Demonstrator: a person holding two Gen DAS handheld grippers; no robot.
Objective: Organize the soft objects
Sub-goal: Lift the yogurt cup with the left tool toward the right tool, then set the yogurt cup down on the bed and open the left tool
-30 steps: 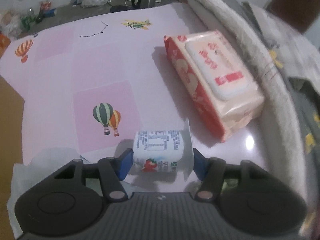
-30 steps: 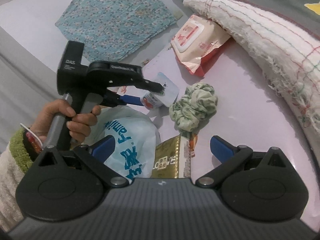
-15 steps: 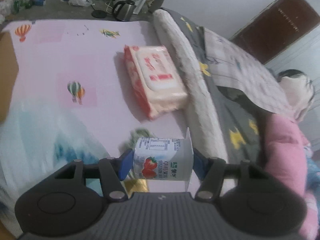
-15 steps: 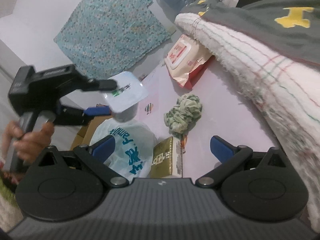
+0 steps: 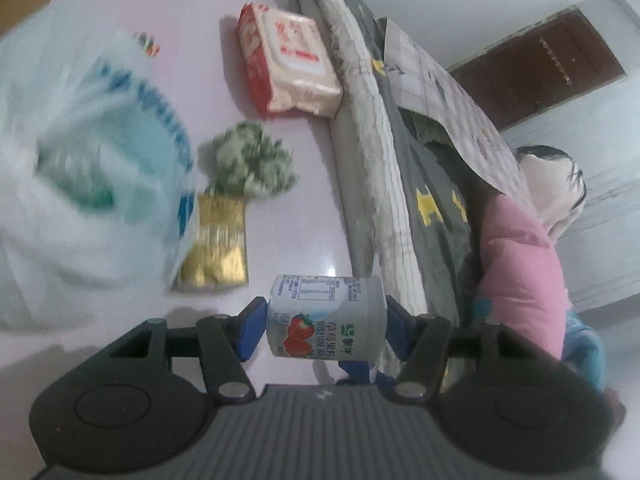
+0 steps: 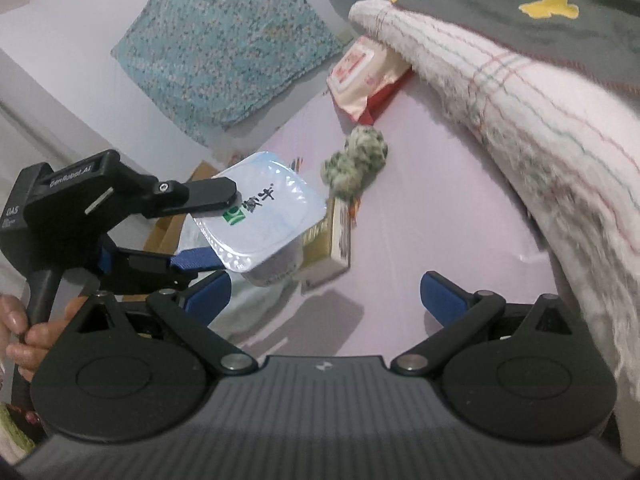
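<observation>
My left gripper (image 5: 320,326) is shut on a white strawberry yogurt cup (image 5: 324,320), held sideways in the air above the pink table. The right wrist view shows the same cup (image 6: 260,216) by its foil lid, pinched in the left gripper (image 6: 224,232). My right gripper (image 6: 324,296) is open and empty, just right of the cup. On the table lie a green scrunchie (image 5: 252,160) (image 6: 358,158), a gold box (image 5: 216,244) (image 6: 332,240), a red wet-wipes pack (image 5: 286,60) (image 6: 360,80) and a white plastic bag (image 5: 80,160).
A rolled white towel (image 6: 520,120) and grey bedding (image 5: 432,184) run along the table's right side. A cardboard box (image 6: 172,232) sits at the table's left edge. A blue floral cloth (image 6: 224,40) hangs on the far wall.
My left gripper has lifted the yogurt cup off the table and carried it back toward the right gripper. The right gripper has stayed open.
</observation>
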